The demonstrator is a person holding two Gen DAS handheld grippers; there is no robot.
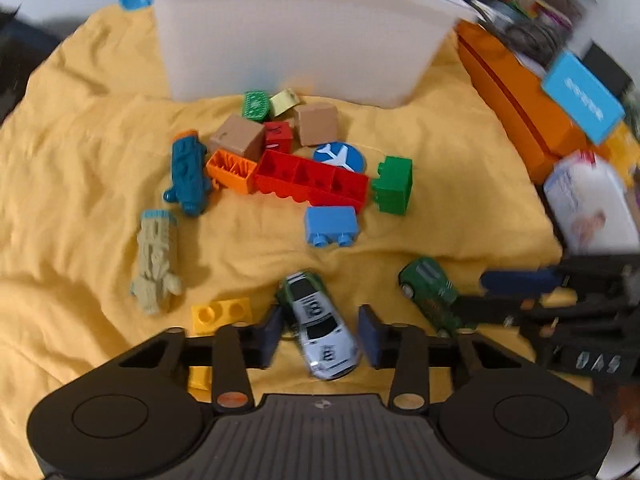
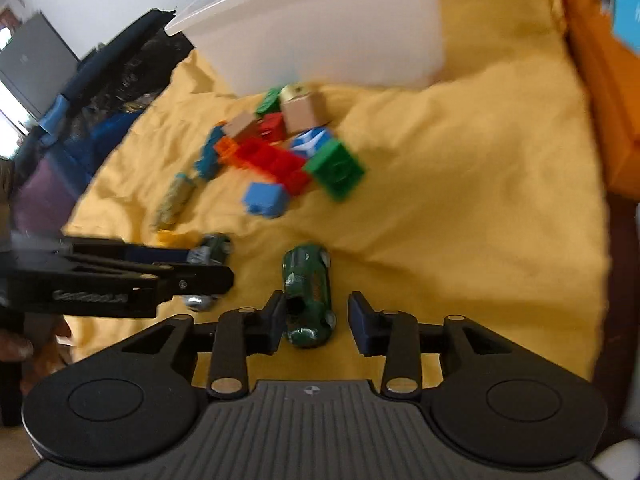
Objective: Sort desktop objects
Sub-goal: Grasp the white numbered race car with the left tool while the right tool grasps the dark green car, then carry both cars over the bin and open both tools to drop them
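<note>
A white and green race car (image 1: 320, 328) lies slanted on the yellow cloth (image 1: 80, 160) between the pads of my left gripper (image 1: 322, 326). The jaws stand open, with a thin strip of cloth showing by the right pad. A dark green car (image 2: 306, 296) lies between the fingers of my right gripper (image 2: 316, 314). It rests against the left pad (image 2: 276, 320), with a gap to the right one, so this gripper is open too. Each gripper shows in the other's view: the right gripper (image 1: 520, 292) and the left gripper (image 2: 160, 276).
A white plastic bin (image 1: 300, 40) stands at the back. In front of it lies a pile of bricks: a long red brick (image 1: 312, 178), a green brick (image 1: 394, 184), a blue brick (image 1: 330, 224), tan cubes and two toy figures. An orange box (image 1: 516, 108) lines the right edge.
</note>
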